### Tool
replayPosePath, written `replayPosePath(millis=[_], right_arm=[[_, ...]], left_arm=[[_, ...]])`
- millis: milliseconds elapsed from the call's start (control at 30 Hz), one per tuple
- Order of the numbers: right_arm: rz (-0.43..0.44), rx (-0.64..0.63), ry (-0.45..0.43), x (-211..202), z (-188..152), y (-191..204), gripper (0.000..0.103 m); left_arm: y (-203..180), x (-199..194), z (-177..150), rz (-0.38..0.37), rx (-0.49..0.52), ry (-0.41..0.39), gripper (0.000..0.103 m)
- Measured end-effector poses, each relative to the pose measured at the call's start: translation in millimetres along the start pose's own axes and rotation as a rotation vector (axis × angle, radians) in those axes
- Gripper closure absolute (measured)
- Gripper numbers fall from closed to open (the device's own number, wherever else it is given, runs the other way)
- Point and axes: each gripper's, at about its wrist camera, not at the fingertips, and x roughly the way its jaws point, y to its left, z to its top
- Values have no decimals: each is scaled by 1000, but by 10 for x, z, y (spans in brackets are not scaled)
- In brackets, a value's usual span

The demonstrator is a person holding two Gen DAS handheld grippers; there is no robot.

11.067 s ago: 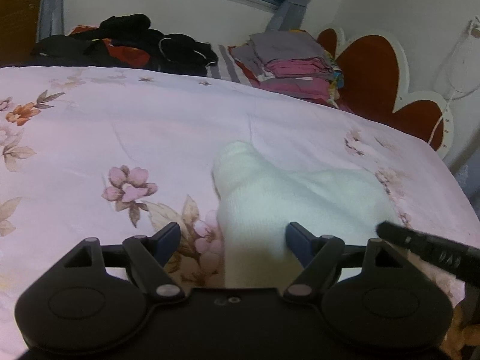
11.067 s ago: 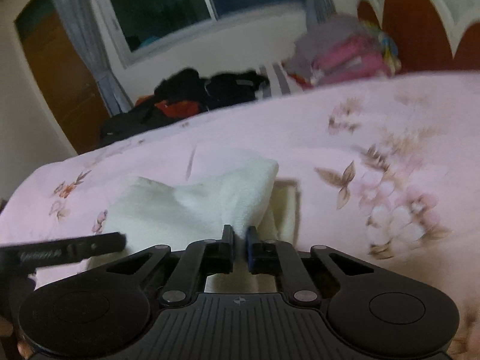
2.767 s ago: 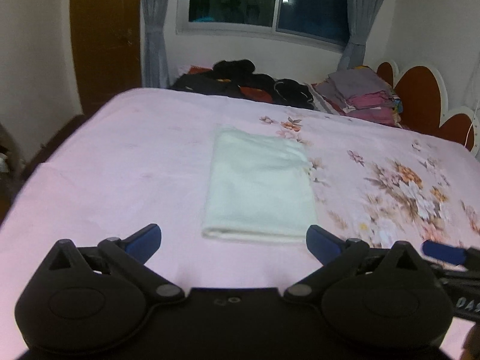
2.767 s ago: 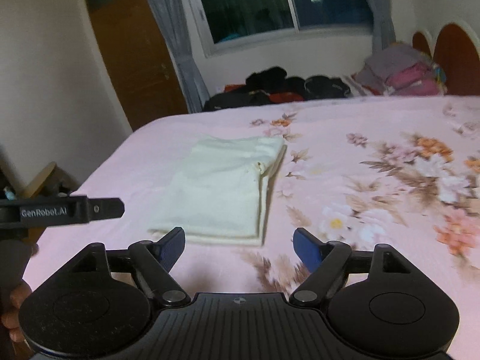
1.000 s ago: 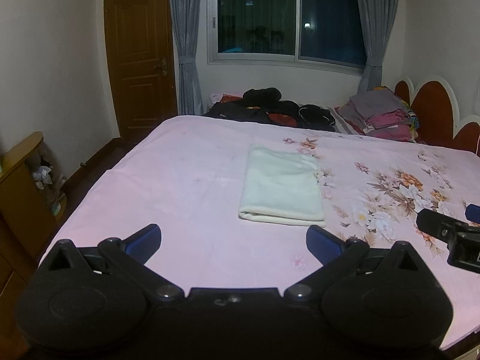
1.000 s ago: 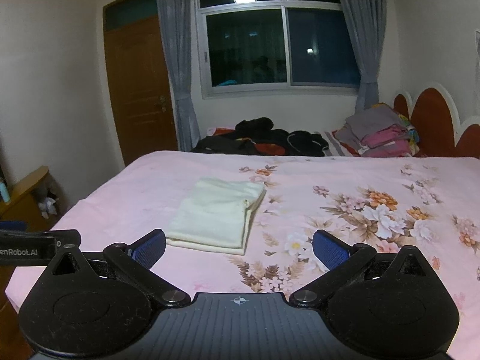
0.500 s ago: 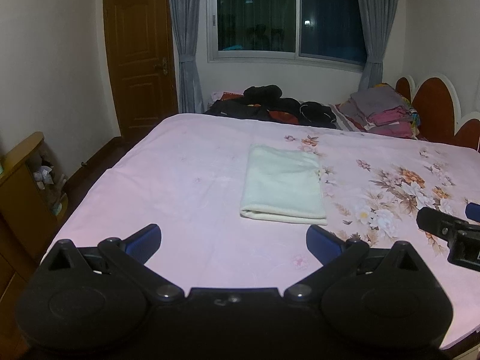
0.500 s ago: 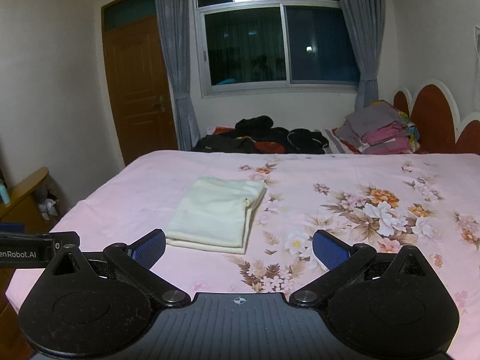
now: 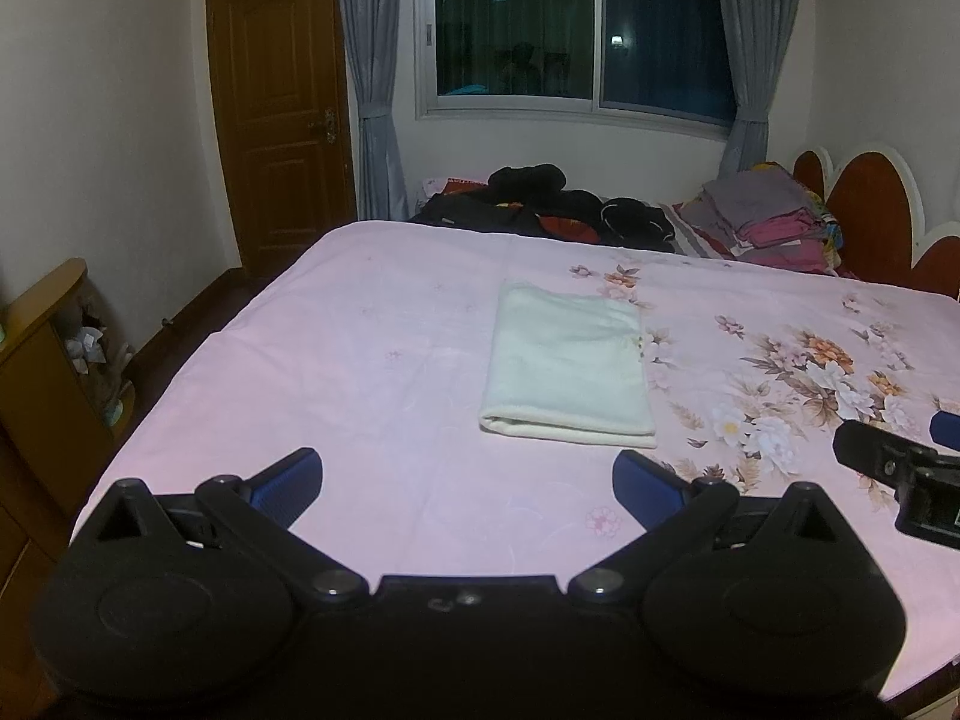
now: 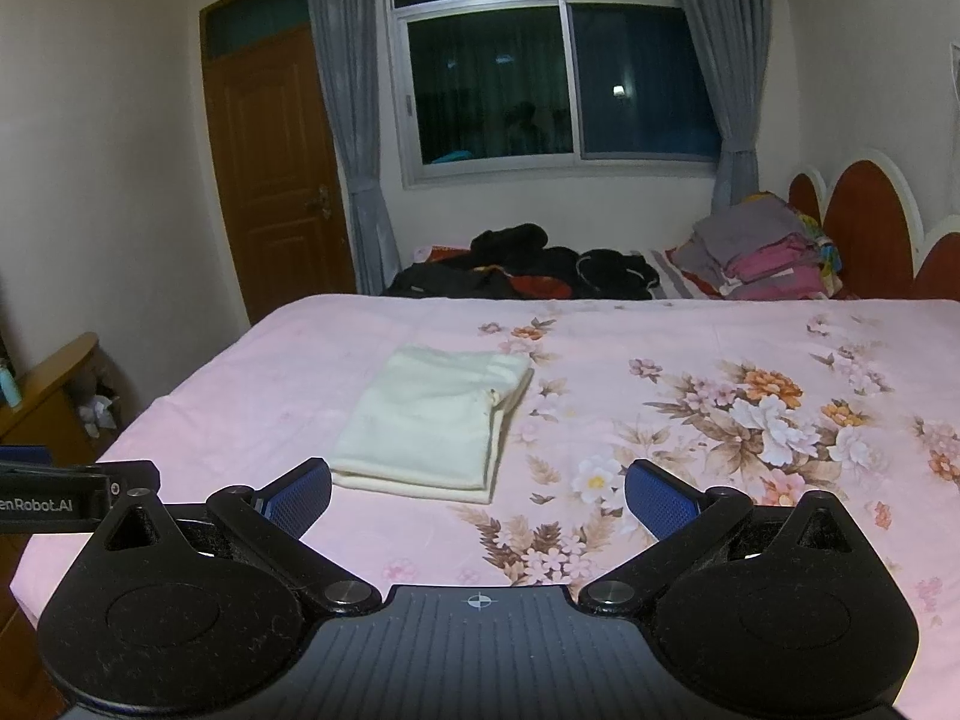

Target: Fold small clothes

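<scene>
Your cream-white folded cloth lies flat as a neat rectangle, layered edges stacked along one side, on the pink floral bedspread. Your left gripper and right gripper both hover near it, fingers spread wide apart, holding nothing.

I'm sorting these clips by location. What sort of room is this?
Most likely a home bedroom: a bed with a pink floral sheet, a scalloped headboard, and folded clothes stacked near it.
</scene>
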Motion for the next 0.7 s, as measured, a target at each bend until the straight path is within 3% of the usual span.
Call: replayPosePath(millis=[433,700], right_arm=[[4,5,24,150,-19,-58,0],[3,15,46,336,-23,-128,0]], left_arm=[[-30,126,16,-3,5,19,0],[-32,328,61,-49,19,34,0]])
